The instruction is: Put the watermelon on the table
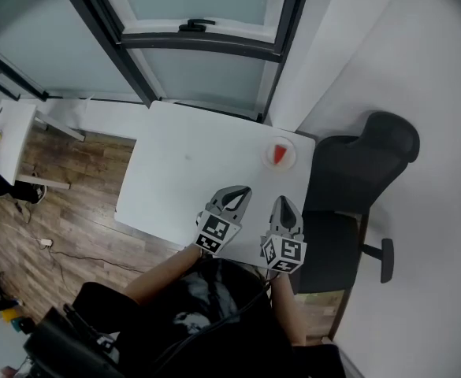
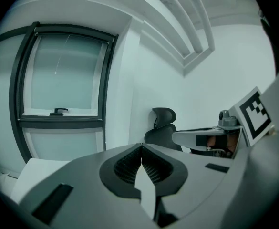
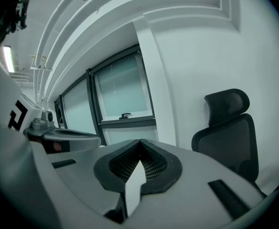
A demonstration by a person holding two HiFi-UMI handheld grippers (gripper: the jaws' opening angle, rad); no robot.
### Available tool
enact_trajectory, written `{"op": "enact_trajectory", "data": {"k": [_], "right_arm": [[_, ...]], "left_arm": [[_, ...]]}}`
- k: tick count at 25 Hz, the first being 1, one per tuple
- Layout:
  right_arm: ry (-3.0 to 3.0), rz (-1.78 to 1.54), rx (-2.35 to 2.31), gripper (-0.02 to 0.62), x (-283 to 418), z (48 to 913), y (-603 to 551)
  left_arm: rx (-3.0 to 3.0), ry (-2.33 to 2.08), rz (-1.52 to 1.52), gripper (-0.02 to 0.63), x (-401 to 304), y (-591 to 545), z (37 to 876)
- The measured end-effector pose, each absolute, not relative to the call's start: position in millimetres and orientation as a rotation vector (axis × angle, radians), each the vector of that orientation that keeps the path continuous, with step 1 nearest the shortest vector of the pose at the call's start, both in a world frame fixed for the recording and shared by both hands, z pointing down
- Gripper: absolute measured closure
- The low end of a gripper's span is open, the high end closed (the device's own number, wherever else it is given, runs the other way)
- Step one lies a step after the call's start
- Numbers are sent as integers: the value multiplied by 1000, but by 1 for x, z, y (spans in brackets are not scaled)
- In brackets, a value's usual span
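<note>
A red watermelon slice (image 1: 280,154) lies on a small white plate (image 1: 290,145) at the far right corner of the white table (image 1: 206,172). Both grippers hover side by side over the table's near right edge, well short of the plate. My left gripper (image 1: 242,191) has its tips together with nothing between them; its own view shows the jaws (image 2: 141,147) meeting. My right gripper (image 1: 284,201) is shut and empty too, its tips (image 3: 140,141) touching. Neither gripper view shows the slice.
A black office chair (image 1: 355,187) stands right beside the table's right edge. Dark-framed windows (image 1: 198,30) and a white wall run behind the table. A second small white table (image 1: 9,136) stands at the left over the wooden floor (image 1: 65,227).
</note>
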State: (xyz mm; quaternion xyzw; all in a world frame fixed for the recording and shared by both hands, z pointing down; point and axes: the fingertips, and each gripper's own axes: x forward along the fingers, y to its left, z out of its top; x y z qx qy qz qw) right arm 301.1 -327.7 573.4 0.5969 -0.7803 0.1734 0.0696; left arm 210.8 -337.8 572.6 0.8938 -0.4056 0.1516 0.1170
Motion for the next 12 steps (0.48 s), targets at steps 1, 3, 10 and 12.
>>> {"op": "enact_trajectory", "data": {"k": [1, 3, 10, 12], "right_arm": [[-2350, 527, 1791, 584, 301, 574, -326], [-2350, 538, 1780, 584, 300, 574, -322], [-2323, 525, 1782, 584, 301, 570, -313], [-2304, 539, 1813, 584, 301, 570, -307]], "left_arm": [[2610, -1195, 445, 601, 210, -335, 572], [2592, -1212, 443, 601, 208, -333, 572], [2636, -1180, 430, 601, 211, -335, 565], [2643, -1167, 426, 600, 208, -335, 562]]}}
